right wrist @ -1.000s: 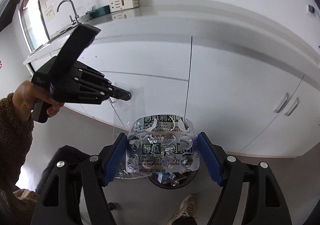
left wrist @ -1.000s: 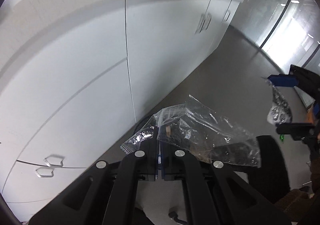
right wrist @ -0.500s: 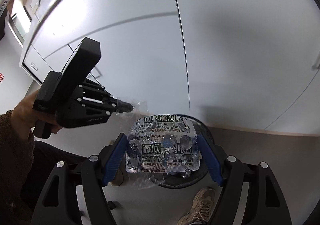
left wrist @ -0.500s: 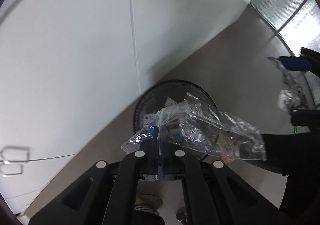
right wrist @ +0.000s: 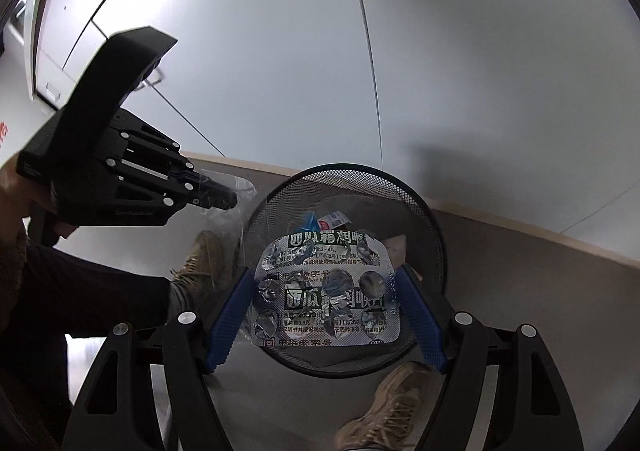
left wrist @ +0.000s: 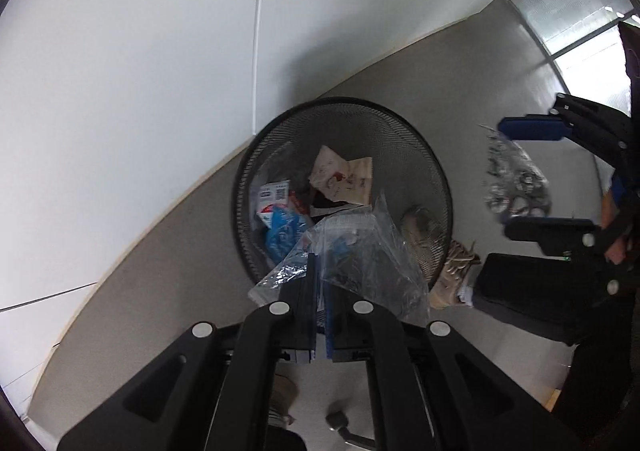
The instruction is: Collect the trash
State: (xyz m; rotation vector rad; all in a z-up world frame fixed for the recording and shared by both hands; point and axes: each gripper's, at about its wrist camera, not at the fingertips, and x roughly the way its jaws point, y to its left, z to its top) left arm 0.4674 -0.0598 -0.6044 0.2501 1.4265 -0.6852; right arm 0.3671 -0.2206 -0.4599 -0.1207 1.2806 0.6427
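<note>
A black mesh trash bin (left wrist: 436,179) stands on the grey floor by white cabinets, with paper and blue scraps inside. My left gripper (left wrist: 320,283) is shut on a clear plastic bag (left wrist: 368,255) and holds it over the bin's near rim. My right gripper (right wrist: 326,291) is shut on a silver blister pack (right wrist: 326,291) held above the bin (right wrist: 432,219). The right gripper also shows in the left wrist view (left wrist: 536,179) to the right of the bin, and the left gripper shows in the right wrist view (right wrist: 224,201) at the left.
White cabinet doors (left wrist: 140,71) stand right behind the bin. The person's tan shoes (right wrist: 384,411) and dark trouser leg (left wrist: 532,291) are beside the bin. Glass partitions (left wrist: 572,11) run along the far right.
Both grippers have tilted down and moved toward the bin, which now fills the middle of both views. Both still hold their items.
</note>
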